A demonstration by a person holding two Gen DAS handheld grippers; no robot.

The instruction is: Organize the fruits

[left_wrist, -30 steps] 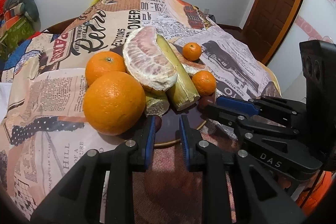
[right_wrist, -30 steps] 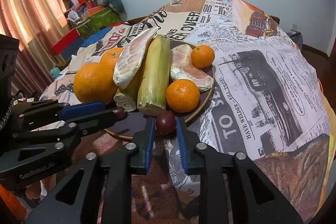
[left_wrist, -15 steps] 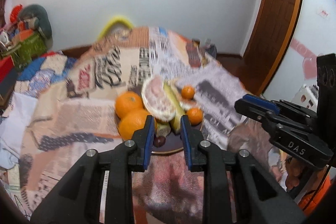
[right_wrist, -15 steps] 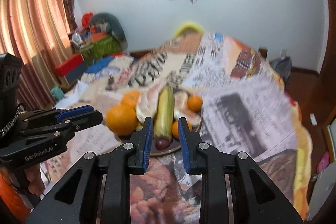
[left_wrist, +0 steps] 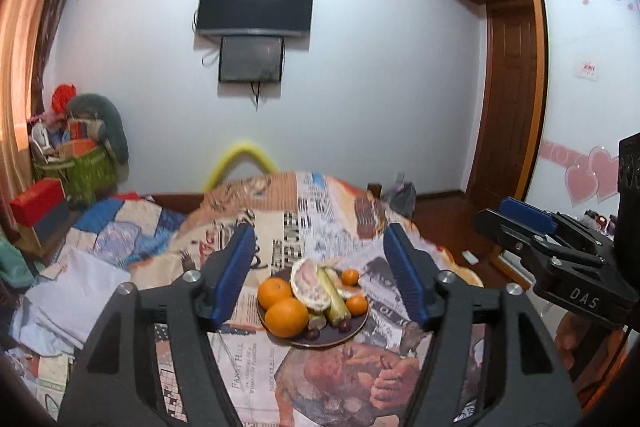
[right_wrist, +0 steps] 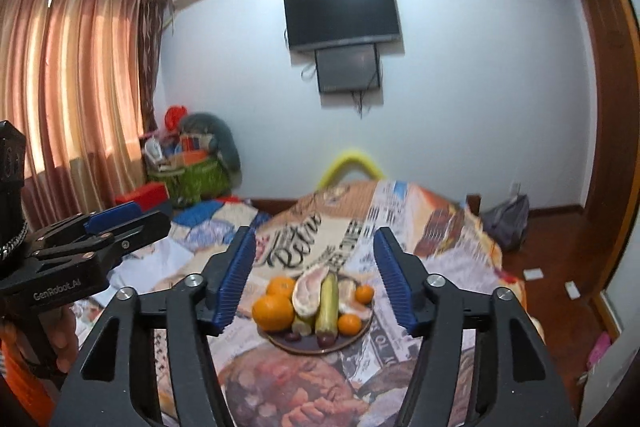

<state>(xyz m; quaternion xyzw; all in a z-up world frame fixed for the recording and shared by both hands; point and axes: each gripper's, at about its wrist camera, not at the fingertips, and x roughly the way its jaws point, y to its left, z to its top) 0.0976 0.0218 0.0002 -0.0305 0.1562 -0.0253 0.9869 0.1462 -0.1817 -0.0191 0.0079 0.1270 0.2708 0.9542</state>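
Hovering apart from the fruit plate, left gripper and right gripper jaws have just spread, empty.

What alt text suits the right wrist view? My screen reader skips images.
The right claw hangs open and empty, well back from a dark plate of oranges, pomelo pieces and small dark fruits on a newspaper-print cloth. The left claw shows at the left edge.

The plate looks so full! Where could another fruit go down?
The plate is crowded: big oranges left, small ones right, pomelo and green stalks between. Only its near rim, beside two dark fruits, is bare. The printed cloth around it lies free.
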